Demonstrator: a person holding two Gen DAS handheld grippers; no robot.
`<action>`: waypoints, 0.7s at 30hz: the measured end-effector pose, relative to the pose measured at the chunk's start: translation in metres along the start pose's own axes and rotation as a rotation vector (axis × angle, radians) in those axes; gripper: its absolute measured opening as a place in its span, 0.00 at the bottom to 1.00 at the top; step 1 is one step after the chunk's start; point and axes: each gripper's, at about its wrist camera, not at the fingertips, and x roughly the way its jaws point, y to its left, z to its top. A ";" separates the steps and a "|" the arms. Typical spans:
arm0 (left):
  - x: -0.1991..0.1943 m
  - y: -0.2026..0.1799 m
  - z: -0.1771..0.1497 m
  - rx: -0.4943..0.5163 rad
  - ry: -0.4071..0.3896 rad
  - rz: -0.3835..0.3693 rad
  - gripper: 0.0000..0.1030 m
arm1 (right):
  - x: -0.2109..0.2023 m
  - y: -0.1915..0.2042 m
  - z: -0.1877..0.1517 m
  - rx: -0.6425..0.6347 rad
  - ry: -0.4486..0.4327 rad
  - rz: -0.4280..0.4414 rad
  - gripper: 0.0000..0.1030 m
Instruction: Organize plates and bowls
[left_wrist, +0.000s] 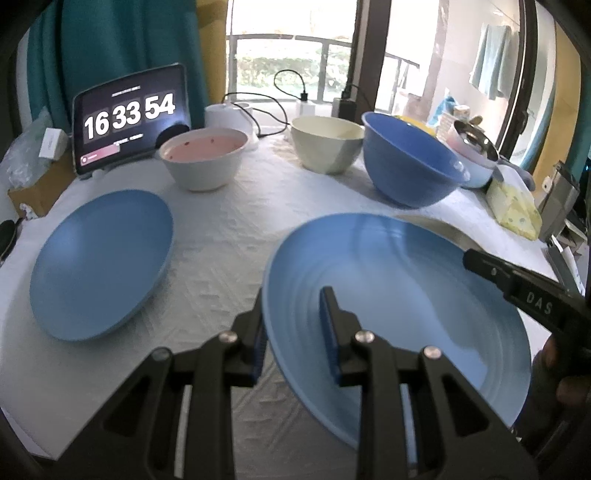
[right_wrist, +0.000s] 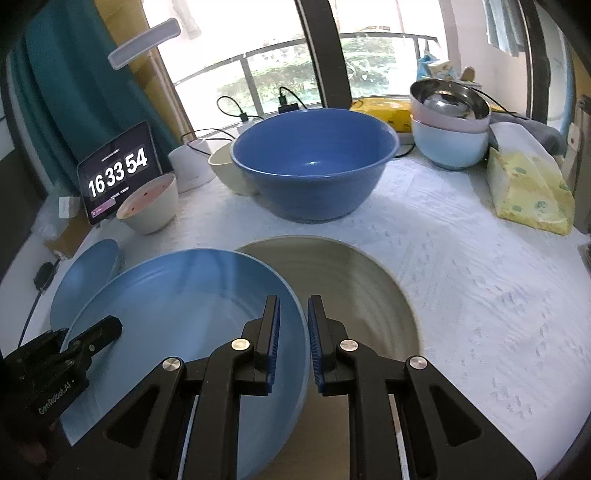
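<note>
Right, the ribbed blue plate (right_wrist: 177, 314) is pinched on opposite rims: left gripper (left_wrist: 295, 332) clamps its left edge, right gripper (right_wrist: 293, 339) clamps its right edge, pads either side of the rim on both. Two-handed hold likely keeps a wide, shallow dish level. It hangs tilted above the white tablecloth (right_wrist: 480, 295) near the front edge, partly over a grey plate (right_wrist: 351, 280) that lies flat on the cloth; can't tell whether they touch. My read: either stacking onto grey or carrying toward the plain blue plate (left_wrist: 103, 266), which sits apart at the left edge. Bowls line the back edge: pink-lined bowl (left_wrist: 205, 158), cream bowl (left_wrist: 325, 147), big blue bowl (right_wrist: 314, 166); a nested bowl stack (right_wrist: 448, 122) sits at the back right corner. Tablet clock (left_wrist: 129, 118) leans at the back left.
</note>
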 end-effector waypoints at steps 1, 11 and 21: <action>0.001 -0.002 0.000 0.003 0.002 -0.002 0.27 | 0.000 -0.002 0.000 0.003 -0.001 -0.002 0.17; 0.006 -0.015 0.002 0.026 0.019 -0.014 0.27 | -0.003 -0.017 0.001 0.022 -0.009 -0.015 0.17; 0.015 -0.026 0.002 0.043 0.043 -0.025 0.28 | -0.003 -0.028 0.003 0.036 -0.022 -0.034 0.17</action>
